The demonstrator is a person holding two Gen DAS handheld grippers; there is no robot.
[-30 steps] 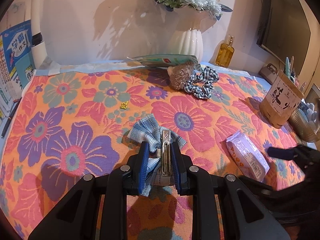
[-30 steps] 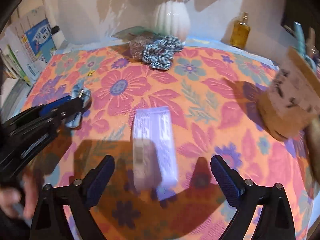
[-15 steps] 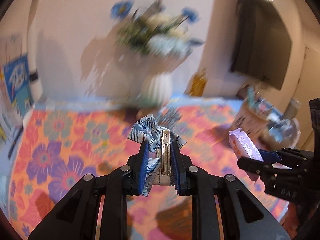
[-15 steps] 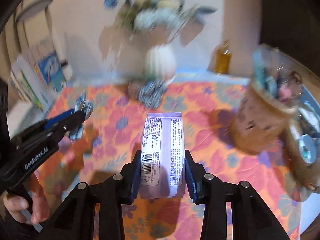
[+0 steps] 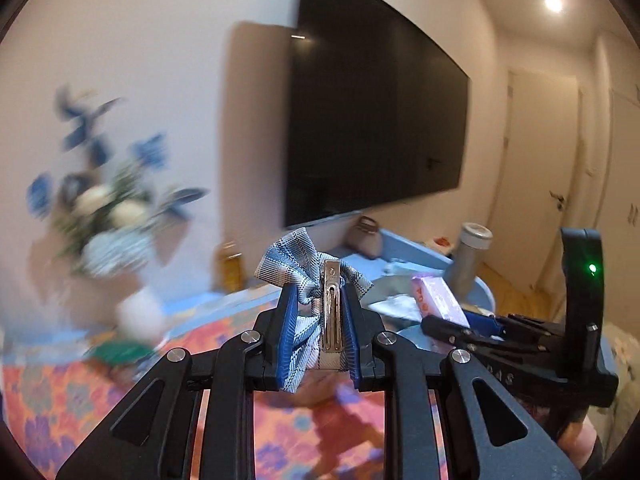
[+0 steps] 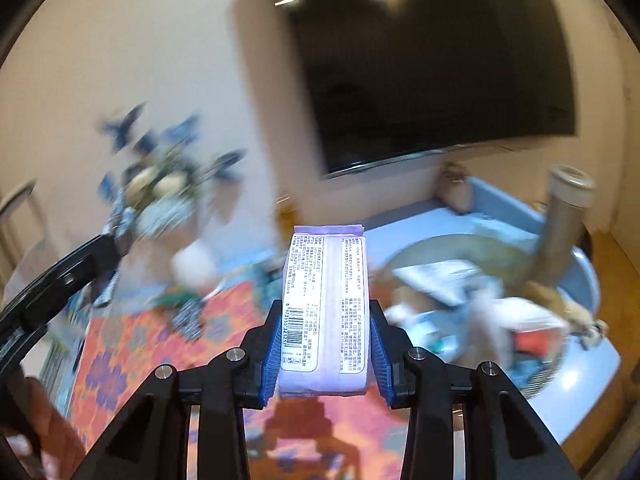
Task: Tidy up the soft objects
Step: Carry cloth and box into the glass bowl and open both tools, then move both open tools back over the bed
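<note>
Both loads have left the bench: left tongs (image 5: pixel 319 330) grip the bow (image 5: pixel 304 264), right tongs (image 6: pixel 323 354) clamp the pack (image 6: pixel 325 304), swinging right, probably toward the basin (image 6: pixel 576 364).

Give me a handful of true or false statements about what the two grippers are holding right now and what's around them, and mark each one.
1. The left gripper is shut on a blue plaid hair bow with a metal clip. True.
2. The right gripper is open with nothing in it. False: it is shut on a purple tissue pack.
3. The tissue pack's barcode faces the right wrist camera. True.
4. Both held items rest on the floral cloth. False: both are held up above it.
5. A dark TV screen hangs on the wall. True.
</note>
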